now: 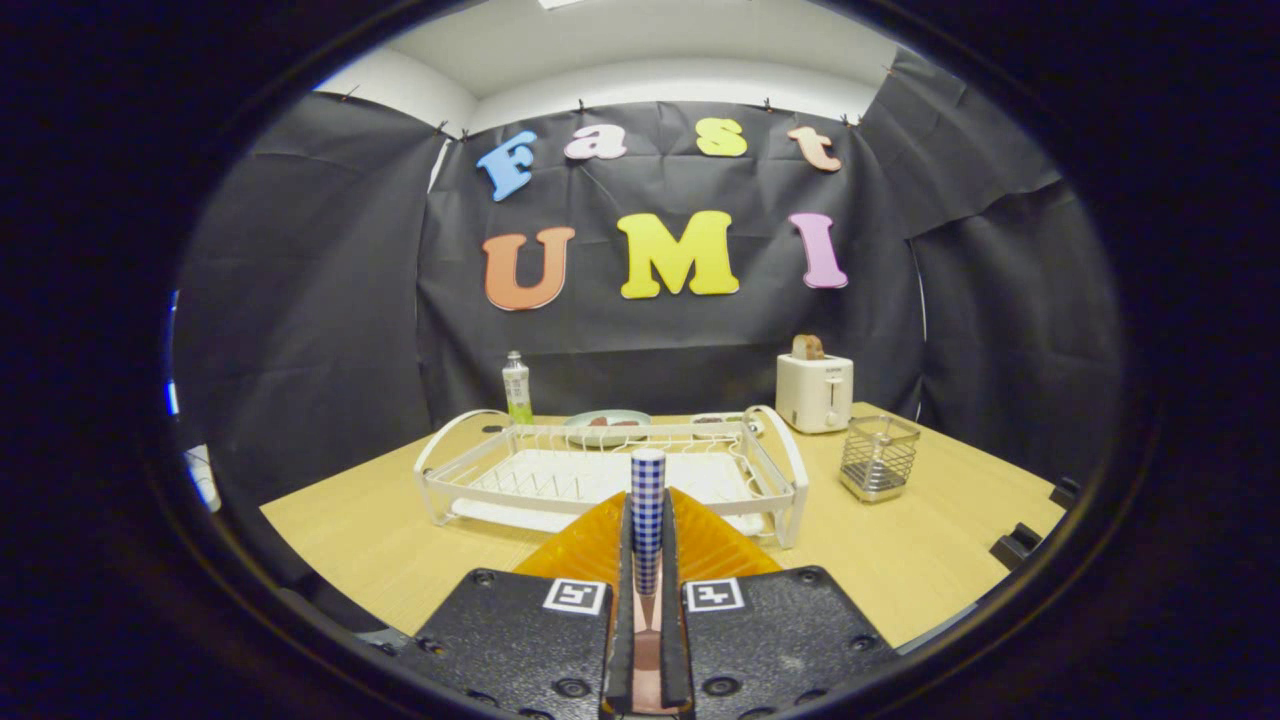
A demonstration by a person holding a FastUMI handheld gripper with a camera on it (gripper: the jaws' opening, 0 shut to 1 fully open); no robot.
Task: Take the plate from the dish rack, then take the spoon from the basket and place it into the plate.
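While the gripper [648,560] hangs above the near edge of the wooden table [380,540], its two fingers [626,540] are clenched on the spoon [648,500], pressing it from both sides. What shows of the spoon is its blue-and-white checked handle, standing upright between the fingers with its rounded top rising above their tips; its bowl end is hidden down between the black finger blocks. Under the fingers lies the orange plate [585,545], flat on the table and partly hidden by the gripper, touching or overlapping the front rail of the white dish rack [560,470]. The rack sits just beyond the fingers, its wire slots bare. To its right, apart from it, stands the wire basket [878,457], and behind that a white toaster [814,392] with a slice of bread [808,347] poking out. Behind the rack stand a bottle [516,387] and a pale dish [607,422] holding something reddish, too small to make out.
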